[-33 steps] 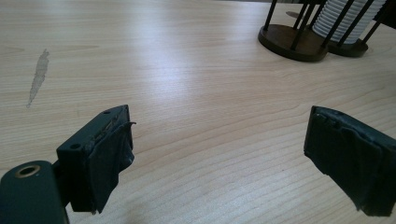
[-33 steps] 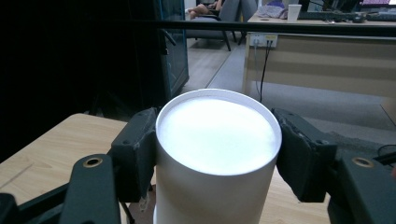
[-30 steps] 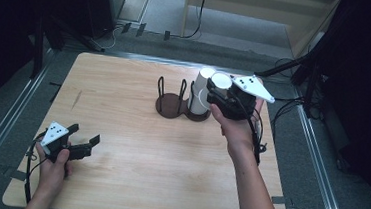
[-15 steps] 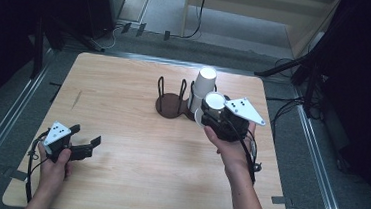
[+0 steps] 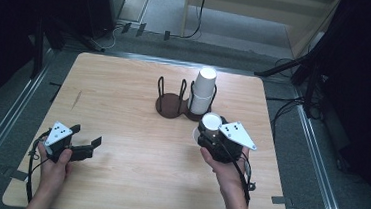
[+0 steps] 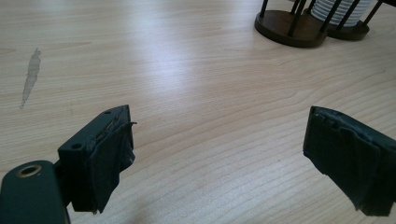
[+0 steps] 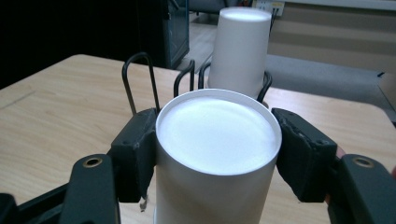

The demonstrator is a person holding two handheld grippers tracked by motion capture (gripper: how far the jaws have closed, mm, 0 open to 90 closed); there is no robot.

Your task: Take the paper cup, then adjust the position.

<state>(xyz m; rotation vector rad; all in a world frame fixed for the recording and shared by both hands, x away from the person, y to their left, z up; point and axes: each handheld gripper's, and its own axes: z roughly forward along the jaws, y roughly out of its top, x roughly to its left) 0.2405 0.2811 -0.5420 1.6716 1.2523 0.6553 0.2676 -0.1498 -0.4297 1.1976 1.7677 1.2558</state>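
Right gripper view: right claw (image 7: 218, 154) clamps upturned cup (image 7: 217, 154) near rack (image 5: 179, 100); lower it level onto desk (image 5: 123, 104), then release.

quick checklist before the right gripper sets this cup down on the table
1. Grip on the paper cup: the right gripper has both pads on its sides, cup upside down. ok
2. Cup upright, not tilted: sits level between the jaws. ok
3. Landing spot: bare table in front of the cup holder. ok
4. Clear of the stack of cups in the holder: apart from it. ok
5. Left gripper out of the way: open, holding nothing, at the table's other side. ok
6. Cup rim touching the table: hidden below the hand. cannot tell
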